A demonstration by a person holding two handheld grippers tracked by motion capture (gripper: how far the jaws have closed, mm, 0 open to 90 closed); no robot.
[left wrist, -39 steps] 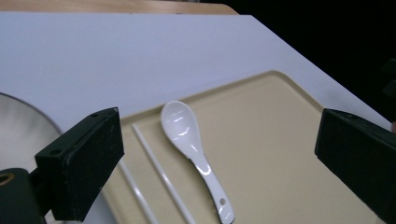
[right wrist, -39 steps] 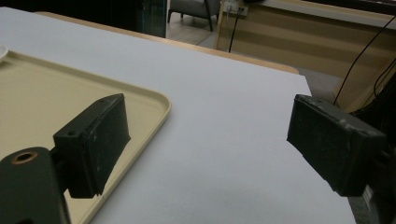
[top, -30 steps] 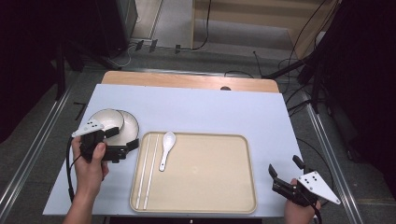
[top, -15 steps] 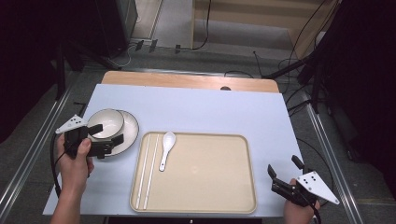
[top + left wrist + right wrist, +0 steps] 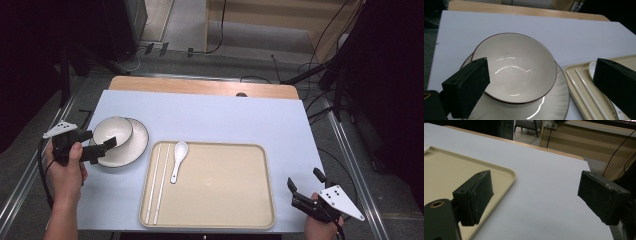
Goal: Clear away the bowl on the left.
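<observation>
A white bowl [image 5: 112,131] with a dark rim sits on a white plate [image 5: 134,145] at the table's left. My left gripper [image 5: 102,141] is open at the plate's left edge and points at the bowl [image 5: 516,67], holding nothing; the plate [image 5: 549,106] lies under it. A beige tray [image 5: 225,190] in the middle carries a white spoon [image 5: 178,160] and a pair of white chopsticks [image 5: 157,182]. My right gripper [image 5: 303,179] hovers open and empty off the tray's near right corner. In its own view the right gripper [image 5: 536,185] faces bare table beside the tray [image 5: 449,170].
The table top is pale blue with a wooden strip [image 5: 200,86] along the far edge. Cables and dark stands crowd the floor behind. Between the tray and the table's right edge runs open surface [image 5: 295,135]. The left gripper view catches the tray's corner [image 5: 584,82].
My left gripper has drawn back to the left, off the bowl, to the plate's left edge. Bowl, plate, tray and right gripper have stayed put.
</observation>
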